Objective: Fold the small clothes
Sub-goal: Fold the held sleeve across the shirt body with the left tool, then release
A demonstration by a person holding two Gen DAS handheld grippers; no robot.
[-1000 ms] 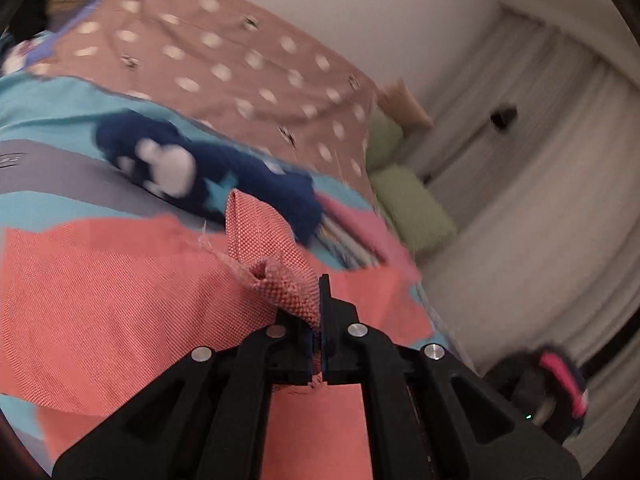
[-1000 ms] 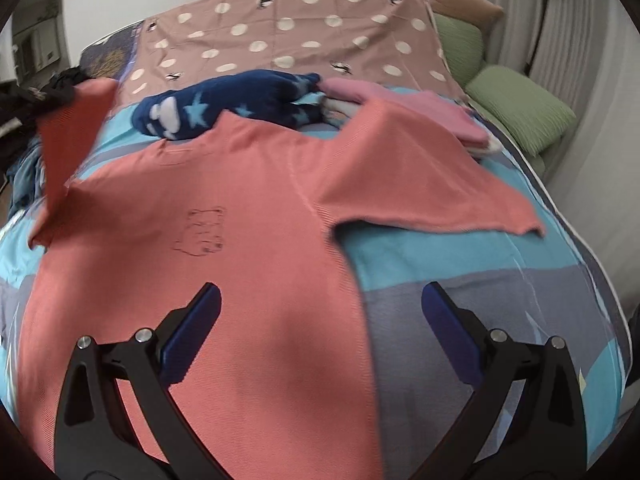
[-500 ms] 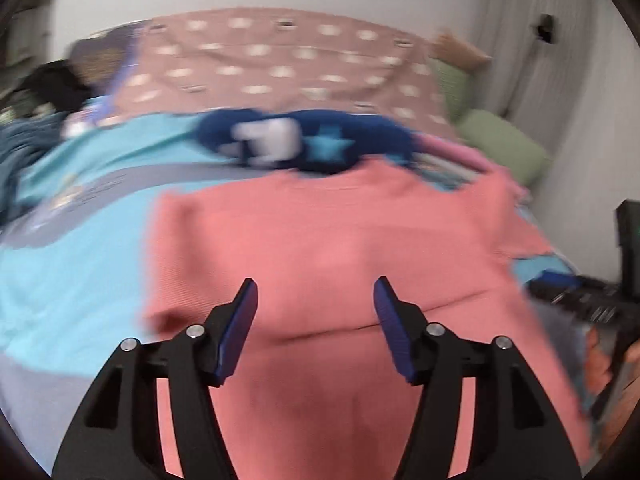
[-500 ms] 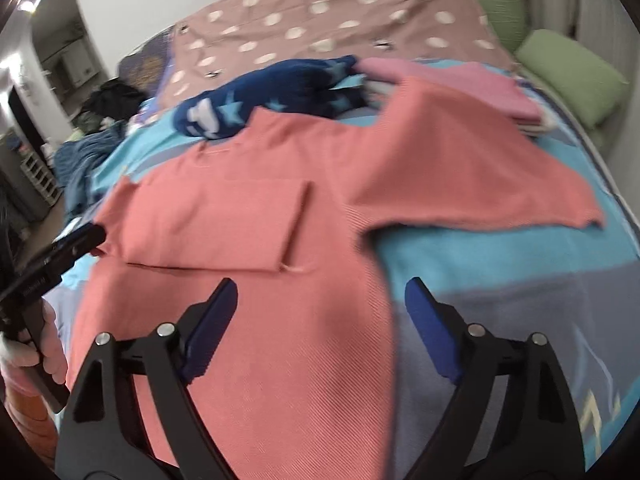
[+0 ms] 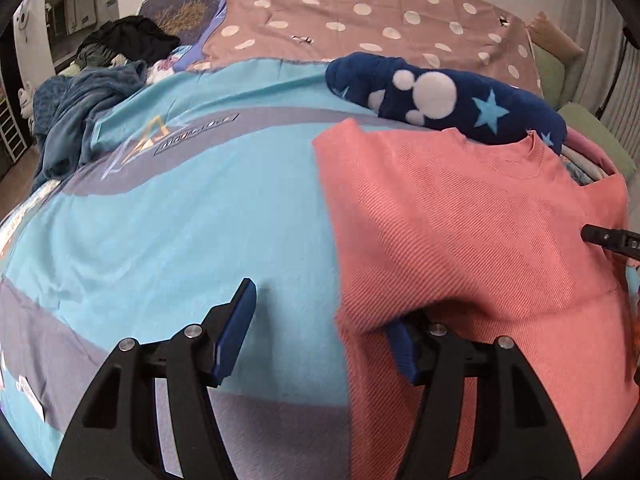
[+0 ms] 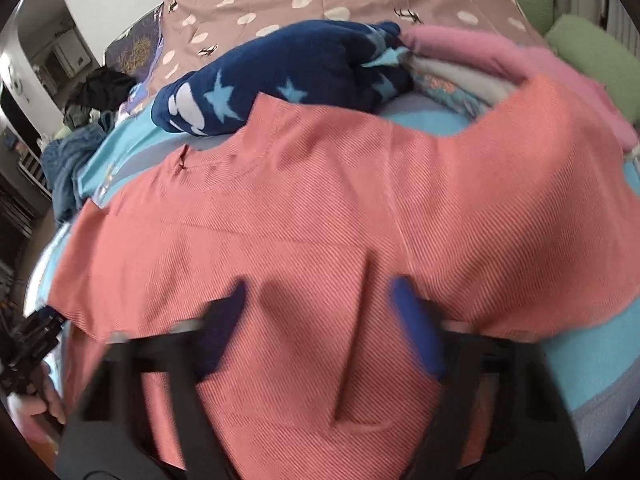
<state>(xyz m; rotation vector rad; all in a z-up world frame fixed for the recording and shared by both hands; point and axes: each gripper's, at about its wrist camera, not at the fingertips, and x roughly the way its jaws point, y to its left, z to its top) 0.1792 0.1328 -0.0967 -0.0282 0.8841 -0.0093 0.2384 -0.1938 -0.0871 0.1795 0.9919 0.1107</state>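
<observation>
Covering my blue-and-grey bedspread (image 5: 168, 216), the coral shirt (image 5: 472, 224) lies flat with one sleeve folded in, just below a navy starred fleece (image 5: 440, 100). My left gripper (image 5: 324, 332) is spread wide — one finger under the shirt's edge — and my right gripper (image 6: 320, 320), blurred, gapes over the shirt, grasping nothing.

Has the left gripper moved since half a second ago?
Yes. The left gripper shifted left: the coral shirt and navy star garment now sit further right.

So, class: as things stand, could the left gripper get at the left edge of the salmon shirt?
Probably yes. The left gripper is open at the salmon shirt, its edge lying between the fingers, one finger tucked under the fabric. Nothing blocks it; the navy star garment lies further back.
</observation>
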